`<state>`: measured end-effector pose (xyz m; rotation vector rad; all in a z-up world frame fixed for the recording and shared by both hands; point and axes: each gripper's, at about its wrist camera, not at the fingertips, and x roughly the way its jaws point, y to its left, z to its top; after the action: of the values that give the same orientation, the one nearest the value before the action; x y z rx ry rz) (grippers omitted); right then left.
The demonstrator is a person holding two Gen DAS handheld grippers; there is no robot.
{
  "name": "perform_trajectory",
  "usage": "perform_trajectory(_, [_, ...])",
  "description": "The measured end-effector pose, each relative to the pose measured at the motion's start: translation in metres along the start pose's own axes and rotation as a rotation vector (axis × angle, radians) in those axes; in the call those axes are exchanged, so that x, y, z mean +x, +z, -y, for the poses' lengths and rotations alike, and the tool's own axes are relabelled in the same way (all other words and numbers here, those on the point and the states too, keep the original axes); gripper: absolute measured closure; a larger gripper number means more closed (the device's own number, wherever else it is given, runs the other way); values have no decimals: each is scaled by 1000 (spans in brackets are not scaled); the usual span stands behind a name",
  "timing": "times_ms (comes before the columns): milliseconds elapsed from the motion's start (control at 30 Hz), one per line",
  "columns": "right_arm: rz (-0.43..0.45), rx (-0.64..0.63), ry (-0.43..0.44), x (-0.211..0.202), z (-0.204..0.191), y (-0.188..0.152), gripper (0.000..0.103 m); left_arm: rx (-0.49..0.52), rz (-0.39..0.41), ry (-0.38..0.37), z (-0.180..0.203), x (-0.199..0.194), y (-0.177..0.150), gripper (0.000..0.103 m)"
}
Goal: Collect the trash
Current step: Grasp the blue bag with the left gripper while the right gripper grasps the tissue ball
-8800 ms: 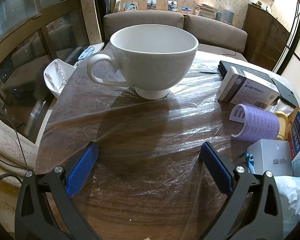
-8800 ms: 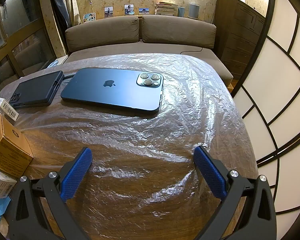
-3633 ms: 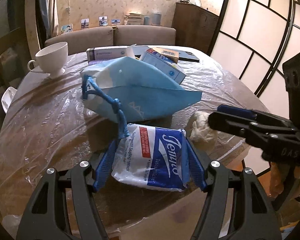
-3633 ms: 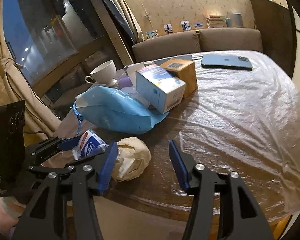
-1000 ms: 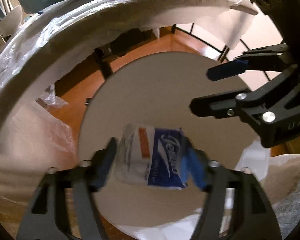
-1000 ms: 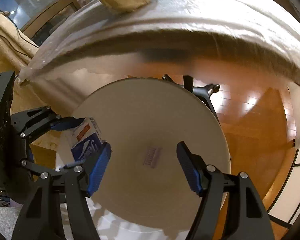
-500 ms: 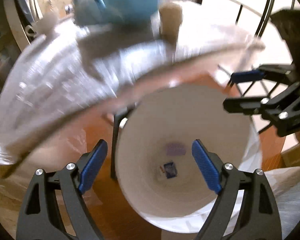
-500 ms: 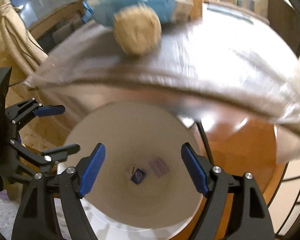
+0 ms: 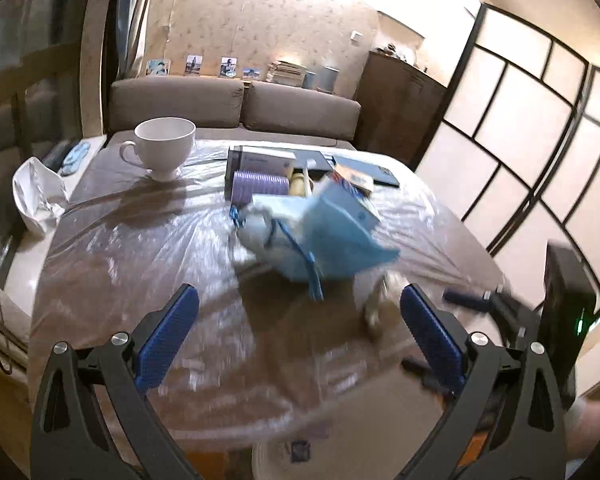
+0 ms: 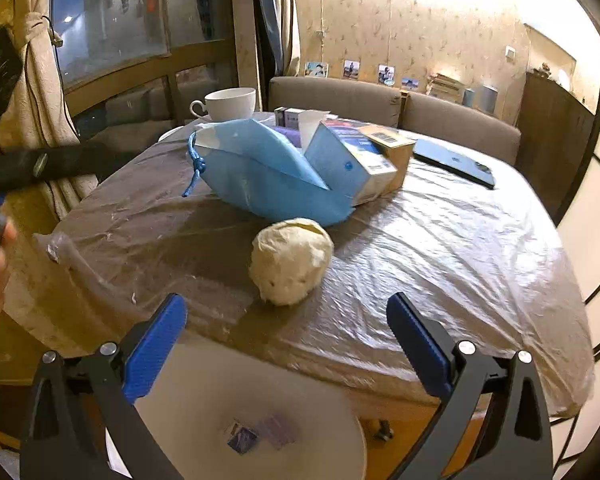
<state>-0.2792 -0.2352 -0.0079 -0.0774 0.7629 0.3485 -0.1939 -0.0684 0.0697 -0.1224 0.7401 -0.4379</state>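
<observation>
Right gripper (image 10: pixel 284 344): I see it spread wide, empty.
Left gripper (image 9: pixel 298 330): likewise wide, empty.
Bin (image 10: pixel 204 396): below me, pack (image 10: pixel 242 439) inside.
Wad (image 10: pixel 290 260): on surface (image 10: pixel 440 248), beyond bin.
Bag (image 10: pixel 260 172): behind wad.
Cup (image 10: pixel 230 104): farthest.

Quick count from where I'm standing: 1 round plastic-covered wooden table (image 10: pixel 460 240). On it: 1 white footed teacup (image 9: pixel 164 148), 1 crumpled cream paper ball (image 10: pixel 290 266), 1 light-blue drawstring bag (image 10: pixel 260 172), 1 lilac ribbed roller (image 9: pixel 260 190), 1 dark-blue smartphone (image 10: pixel 454 162), approx. 3 cardboard boxes, maybe more, partly hidden. Below the edge: 1 white round bin (image 10: pixel 260 408) w/ 1 small blue packet (image 10: pixel 242 438) inside. 4 small photos on the wall ledge.
</observation>
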Motion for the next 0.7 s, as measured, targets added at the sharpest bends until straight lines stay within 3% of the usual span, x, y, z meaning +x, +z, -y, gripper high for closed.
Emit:
perform_trajectory(233, [-21, 54, 28, 31, -6, 6, 4, 91, -65, -9, -3, 50, 28, 2])
perform_trajectory(533, [-46, 35, 9, 49, -8, 6, 4, 423, -139, -21, 14, 81, 50, 2])
perform_trajectory(700, [-48, 61, 29, 55, -5, 8, 4, 563, -258, -100, 22, 107, 51, 2])
